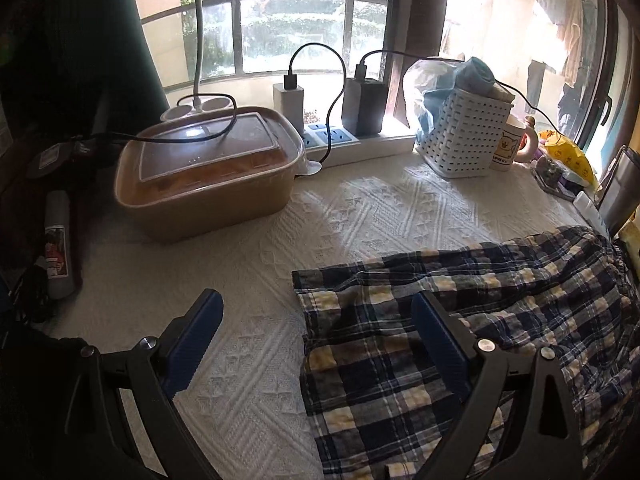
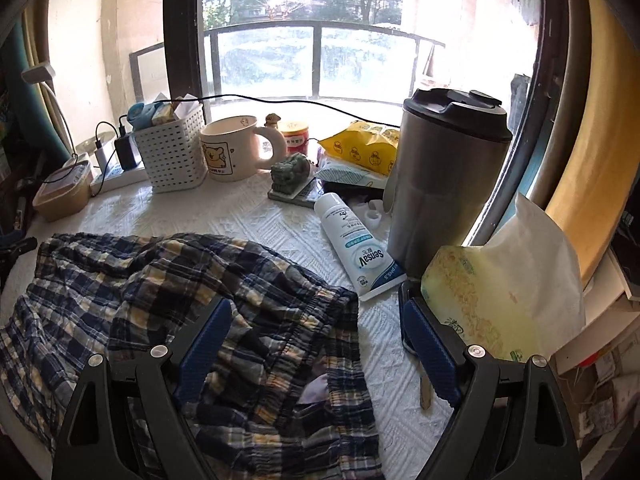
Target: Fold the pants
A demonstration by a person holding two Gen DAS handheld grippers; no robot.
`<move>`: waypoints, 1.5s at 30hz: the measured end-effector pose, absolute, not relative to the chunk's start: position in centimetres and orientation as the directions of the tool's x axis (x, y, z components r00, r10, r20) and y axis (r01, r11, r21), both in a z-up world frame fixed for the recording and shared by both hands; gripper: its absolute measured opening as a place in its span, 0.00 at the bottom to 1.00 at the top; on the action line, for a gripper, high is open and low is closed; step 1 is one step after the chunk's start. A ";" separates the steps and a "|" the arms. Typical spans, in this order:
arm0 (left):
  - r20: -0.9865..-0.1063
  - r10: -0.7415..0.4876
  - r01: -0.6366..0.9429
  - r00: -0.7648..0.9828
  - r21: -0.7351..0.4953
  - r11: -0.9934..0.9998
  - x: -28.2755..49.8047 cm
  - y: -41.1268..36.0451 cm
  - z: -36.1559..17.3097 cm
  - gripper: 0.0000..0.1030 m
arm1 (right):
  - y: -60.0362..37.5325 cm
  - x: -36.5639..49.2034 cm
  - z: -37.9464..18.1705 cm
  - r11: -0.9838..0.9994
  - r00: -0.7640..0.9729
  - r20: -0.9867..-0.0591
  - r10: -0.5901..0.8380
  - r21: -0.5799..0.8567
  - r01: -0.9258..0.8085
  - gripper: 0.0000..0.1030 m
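Left wrist view: low over white cloth (image 1: 248,248), close, facing window, aimed at pants (image 1: 460,320) hem end; right wrist view: same height, facing window, over waistband; shared: pants (image 2: 180,280), white basket (image 1: 464,136) (image 2: 172,152), mug (image 2: 232,148).

- Left gripper (image 1: 316,312): black angular frame, two fingers faced with ribbed blue pads (image 1: 196,340), round silver screws at the finger pivots.
- Right gripper (image 2: 316,320): same black frame, blue textured pads (image 2: 204,344), silver screws.
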State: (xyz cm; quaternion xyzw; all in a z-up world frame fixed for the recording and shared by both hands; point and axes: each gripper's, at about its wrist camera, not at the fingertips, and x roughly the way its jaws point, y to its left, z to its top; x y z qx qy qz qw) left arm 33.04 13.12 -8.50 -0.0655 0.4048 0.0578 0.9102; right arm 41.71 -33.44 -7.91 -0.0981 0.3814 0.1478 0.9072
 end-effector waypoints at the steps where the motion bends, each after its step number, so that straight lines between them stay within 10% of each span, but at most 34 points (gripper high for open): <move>1: -0.758 0.036 -0.153 0.651 -0.085 0.985 33.6 13.3 -9.0 0.92 | -33.6 42.5 -8.1 0.936 0.664 -0.725 0.182 -0.081 -0.344 0.87; 5: -0.788 0.014 -0.108 0.616 -0.067 0.992 35.0 12.6 -10.3 0.92 | -34.2 45.4 -9.9 0.931 0.603 -0.776 0.183 -0.060 -0.360 0.87; 10: -0.802 -0.002 -0.050 0.597 -0.040 0.998 35.7 11.3 -11.2 0.26 | -32.6 46.5 -12.2 0.906 0.521 -0.817 0.246 0.003 -0.423 0.86; 12: -0.808 -0.026 -0.020 0.589 -0.046 0.999 35.7 10.8 -11.0 0.08 | -31.4 46.5 -13.2 0.896 0.496 -0.837 0.233 -0.014 -0.444 0.72; 18: -0.764 0.060 -0.017 0.642 0.064 0.998 34.0 10.6 -9.2 0.02 | -28.9 46.9 -14.1 0.857 0.481 -0.852 0.207 -0.079 -0.509 0.30; 31: -0.537 0.245 -0.173 0.807 0.181 0.968 33.1 15.8 -1.2 0.02 | -20.8 47.9 -6.4 0.784 0.639 -0.722 0.264 -0.225 -0.578 0.28; 36: -0.613 0.211 -0.148 0.761 0.152 0.977 35.9 17.4 -0.8 0.10 | -19.8 51.3 -7.1 0.831 0.637 -0.733 0.239 -0.185 -0.525 0.28; 37: -0.624 0.206 -0.143 0.754 0.151 0.978 36.0 17.3 -0.9 0.20 | -19.8 52.0 -7.7 0.841 0.626 -0.745 0.229 -0.172 -0.513 0.28; 39: -0.621 0.217 -0.149 0.753 0.161 0.976 35.3 17.0 -1.2 0.85 | -19.9 52.8 -9.0 0.858 0.608 -0.768 0.201 -0.162 -0.488 0.28; 41: -0.624 0.210 -0.144 0.752 0.156 0.977 34.1 16.7 -1.3 0.92 | -20.2 52.9 -9.9 0.865 0.586 -0.784 0.204 -0.137 -0.484 0.31; 45: -0.646 0.189 -0.166 0.739 0.097 0.981 30.6 16.5 -2.0 0.92 | -21.6 51.2 -9.2 0.876 0.609 -0.761 0.223 -0.117 -0.467 0.83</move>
